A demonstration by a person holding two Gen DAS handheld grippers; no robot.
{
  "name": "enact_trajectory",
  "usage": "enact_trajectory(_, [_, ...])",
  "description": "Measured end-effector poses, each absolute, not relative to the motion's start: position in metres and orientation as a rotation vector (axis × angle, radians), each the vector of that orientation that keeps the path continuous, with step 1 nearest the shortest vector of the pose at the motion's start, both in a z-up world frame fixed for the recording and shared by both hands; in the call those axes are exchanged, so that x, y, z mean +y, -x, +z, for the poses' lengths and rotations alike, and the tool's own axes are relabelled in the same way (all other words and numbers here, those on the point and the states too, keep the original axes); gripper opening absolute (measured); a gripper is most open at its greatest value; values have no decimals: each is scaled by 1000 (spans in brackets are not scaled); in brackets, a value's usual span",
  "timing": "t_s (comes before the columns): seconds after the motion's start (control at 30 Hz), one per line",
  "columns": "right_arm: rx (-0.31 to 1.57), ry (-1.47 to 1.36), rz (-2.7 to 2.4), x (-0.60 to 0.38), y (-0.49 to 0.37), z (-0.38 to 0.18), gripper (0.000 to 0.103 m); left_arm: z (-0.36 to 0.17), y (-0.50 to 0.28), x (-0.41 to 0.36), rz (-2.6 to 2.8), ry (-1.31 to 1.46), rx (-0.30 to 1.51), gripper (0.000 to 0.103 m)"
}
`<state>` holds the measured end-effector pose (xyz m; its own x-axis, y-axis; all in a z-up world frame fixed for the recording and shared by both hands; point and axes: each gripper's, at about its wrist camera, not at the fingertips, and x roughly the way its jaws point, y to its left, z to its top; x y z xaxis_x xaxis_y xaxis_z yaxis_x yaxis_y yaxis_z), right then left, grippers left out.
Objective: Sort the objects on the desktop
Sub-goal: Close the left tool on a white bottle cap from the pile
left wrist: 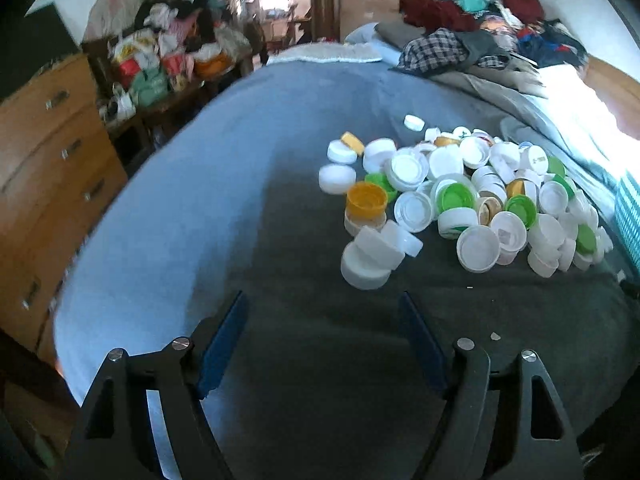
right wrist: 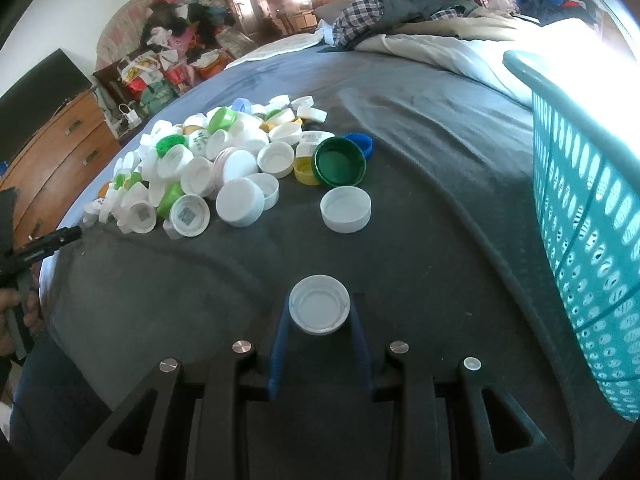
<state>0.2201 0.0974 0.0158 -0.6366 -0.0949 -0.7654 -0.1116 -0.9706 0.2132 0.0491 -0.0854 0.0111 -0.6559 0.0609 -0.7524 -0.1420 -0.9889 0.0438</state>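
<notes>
While most of the sorting remained undone, the right gripper had its two blue fingers closed narrowly on a single white cap, hollow side up, pinched between the fingertips. A teal perforated basket stood to the right of those fingers, close by but apart from them; its inside was hidden, so the number of caps already sorted could not be read. Ahead and to the left of the right fingers lay the cap pile, mostly white with some green, yellow and blue pieces, spread on the grey blanket. One loose white cap and a large dark green lid sat directly ahead of the fingertips, at the pile's near edge.

The left gripper stood wide with nothing between its fingers; the pile lay ahead and to the right of them, untouched by them. Judged from this, the task was at an early or middle stage: one cap in hand, dozens left.
</notes>
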Motion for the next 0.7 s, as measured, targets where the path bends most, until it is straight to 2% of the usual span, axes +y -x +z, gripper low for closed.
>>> enact_trajectory(0.27, [389,1326,2802,98,-221,14,34,-7,-11,-62,2677,1237,269,70])
enact_trajectory(0.3, [388,1327,2801,98,-221,14,34,-11,-8,-61,2649,1256,269,59])
enact_trajectory(0.33, [388,1327,2800,98,-221,14,34,-11,-9,-59,2627,1249,261,42])
enact_trajectory(0.37, [390,1328,2800,98,-221,14,34,-9,-10,-57,2619,1249,270,32])
enact_trajectory(0.4, [392,1330,2798,98,-221,14,34,-7,-11,-54,2609,1269,306,29])
enact_trajectory(0.47, [396,1330,2800,98,-221,15,33,-2,-13,-49,2576,1323,326,28])
enact_trajectory(0.63, [398,1308,2836,91,-221,25,33,45,-23,-35,2392,1319,175,28])
enact_trajectory(0.67, [399,1301,2846,90,-221,27,33,41,-19,-31,2367,1372,217,29])
enact_trajectory(0.7, [399,1293,2855,89,-222,29,33,21,-11,-27,2355,1541,408,28])
